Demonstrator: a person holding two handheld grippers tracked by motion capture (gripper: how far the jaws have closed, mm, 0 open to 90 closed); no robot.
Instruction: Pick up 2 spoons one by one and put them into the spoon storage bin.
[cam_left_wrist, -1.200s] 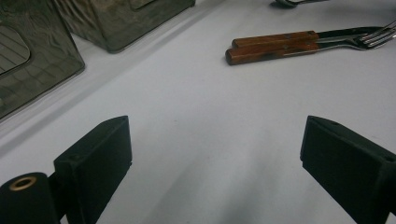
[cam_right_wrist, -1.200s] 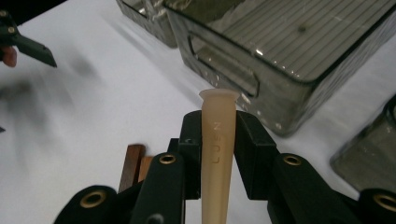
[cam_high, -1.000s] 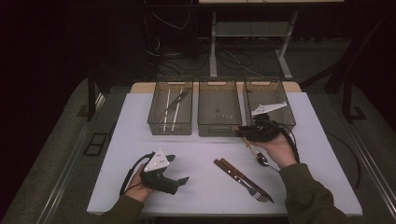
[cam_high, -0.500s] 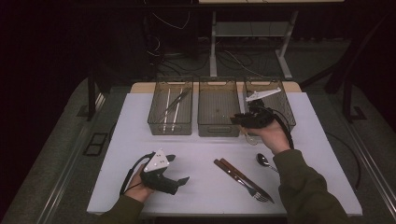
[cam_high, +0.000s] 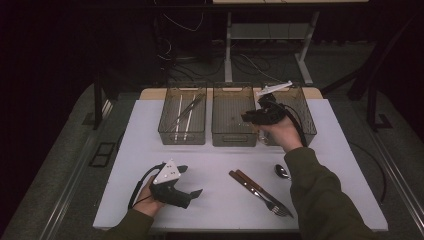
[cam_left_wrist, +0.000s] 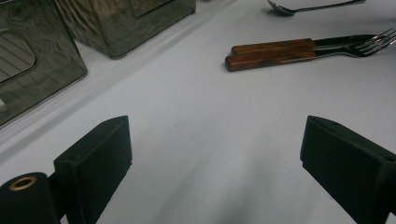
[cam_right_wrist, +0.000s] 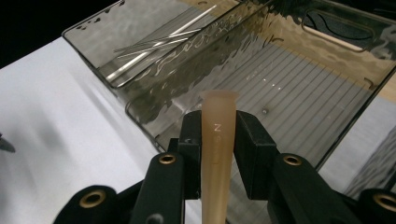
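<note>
My right gripper (cam_right_wrist: 218, 127) is shut on a slim beige plastic utensil handle (cam_right_wrist: 217, 140) with raised lettering; its far end is hidden below the jaws. In the high view the right gripper (cam_high: 248, 118) hangs over the right edge of the middle smoked bin (cam_high: 234, 138), jaws pointing left. The bin's ribbed floor (cam_right_wrist: 299, 93) lies bare under the handle. My left gripper (cam_high: 191, 181) rests on the table at the front left, open, with nothing between its jaws (cam_left_wrist: 215, 158).
A wooden-handled fork and knife (cam_high: 256, 186) (cam_left_wrist: 271, 51) lie side by side at the front centre, a metal spoon (cam_high: 282, 171) beside them. The left bin (cam_high: 182, 135) holds thin metal sticks (cam_right_wrist: 163, 37). The right bin (cam_high: 306, 120) stands behind my right hand.
My right gripper has risen from near the spoon and moved away and left, carrying the beige handle over the middle bin. The left gripper has stayed put.
</note>
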